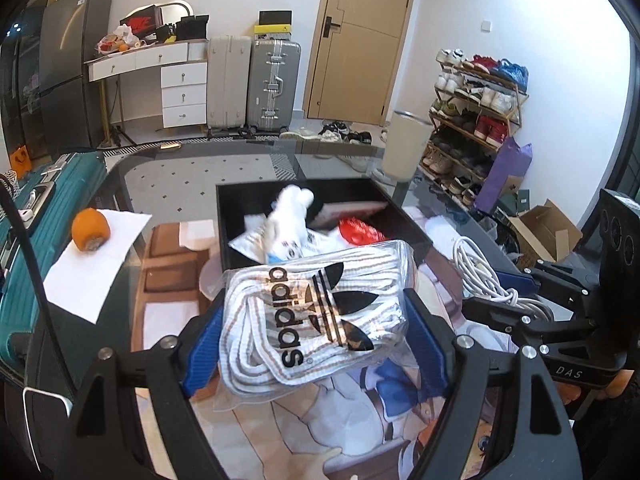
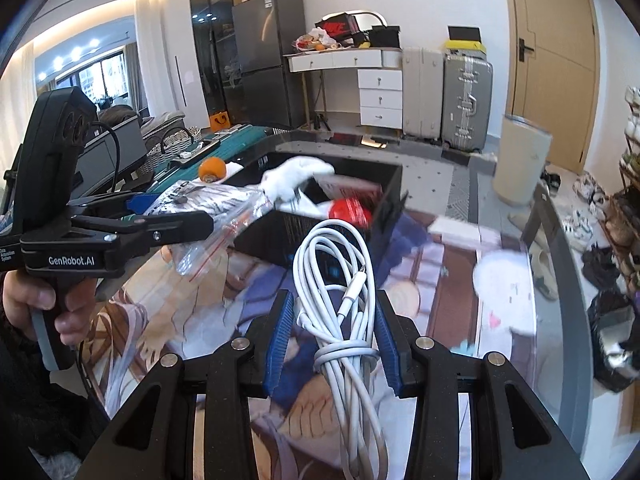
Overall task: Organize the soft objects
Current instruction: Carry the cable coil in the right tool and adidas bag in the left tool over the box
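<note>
**Q:** Left gripper (image 1: pixel 316 332) — what state, and what load?

**A:** Its blue pads (image 1: pixel 206 344) press on both sides of a clear bag of white striped socks (image 1: pixel 308 312) with a black trefoil logo. The bag is lifted above the printed mat (image 1: pixel 360 432), just in front of the black box (image 1: pixel 240 216).

**Q:** And the right gripper (image 2: pixel 332 340)?

**A:** Closed to a narrow gap on a coiled white cable (image 2: pixel 340 280). The coil's wrapped waist sits between the pads; its loops reach forward to the box's near wall (image 2: pixel 280 236).

**Q:** What fills the box?

**A:** A white soft item (image 1: pixel 290 210) standing highest, a red crinkled packet (image 1: pixel 360 232), and flat white packets beneath. These take up much of the interior on the side nearest the sock bag.

**Q:** What lies around it?

**A:** An orange (image 1: pixel 90 229) on a sheet of white paper (image 1: pixel 92 260) to the left, beside a teal suitcase (image 1: pixel 24 248). Beyond the glass table edge stand a beige bin (image 1: pixel 406 144), a loaded shoe rack (image 1: pixel 476 116), two upright suitcases (image 1: pixel 252 84), a white drawer desk (image 1: pixel 176 80) and a wooden door (image 1: pixel 360 36).

**Q:** Do the grippers meet?

**A:** They are near each other, side by side, without touching.
</note>
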`<state>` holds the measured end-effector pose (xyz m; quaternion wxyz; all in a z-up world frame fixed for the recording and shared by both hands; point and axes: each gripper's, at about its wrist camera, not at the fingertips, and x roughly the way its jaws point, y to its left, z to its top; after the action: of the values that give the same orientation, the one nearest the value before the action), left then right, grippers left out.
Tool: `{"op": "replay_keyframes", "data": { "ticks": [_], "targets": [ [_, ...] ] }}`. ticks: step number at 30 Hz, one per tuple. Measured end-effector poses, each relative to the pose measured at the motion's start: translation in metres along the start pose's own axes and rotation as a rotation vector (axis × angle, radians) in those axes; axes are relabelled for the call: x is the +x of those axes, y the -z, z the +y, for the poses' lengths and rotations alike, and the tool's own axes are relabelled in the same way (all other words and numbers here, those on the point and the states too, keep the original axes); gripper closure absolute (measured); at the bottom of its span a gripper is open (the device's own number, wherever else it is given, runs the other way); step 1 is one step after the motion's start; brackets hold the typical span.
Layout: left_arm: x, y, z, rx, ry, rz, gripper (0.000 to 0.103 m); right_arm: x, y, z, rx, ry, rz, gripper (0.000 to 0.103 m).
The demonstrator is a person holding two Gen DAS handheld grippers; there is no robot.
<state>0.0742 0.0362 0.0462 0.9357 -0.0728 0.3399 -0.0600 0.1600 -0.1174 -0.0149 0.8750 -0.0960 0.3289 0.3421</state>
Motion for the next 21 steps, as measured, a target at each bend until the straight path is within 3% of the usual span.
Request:
{"op": "replay_keyframes", "data": {
  "ticks": [10,21],
  "targets": [
    [-0.001,-0.031,0.014,-0.010,-0.021,-0.053,0.022,0.013,-0.057,0.004,-0.067,-0.003,-0.068,0.063],
    [0.022,-0.047,0.034,-0.042,-0.045,-0.035,0.022,0.048,-0.099,0.003,-0.087,-0.027,-0.074,0.063]
  ]
}}
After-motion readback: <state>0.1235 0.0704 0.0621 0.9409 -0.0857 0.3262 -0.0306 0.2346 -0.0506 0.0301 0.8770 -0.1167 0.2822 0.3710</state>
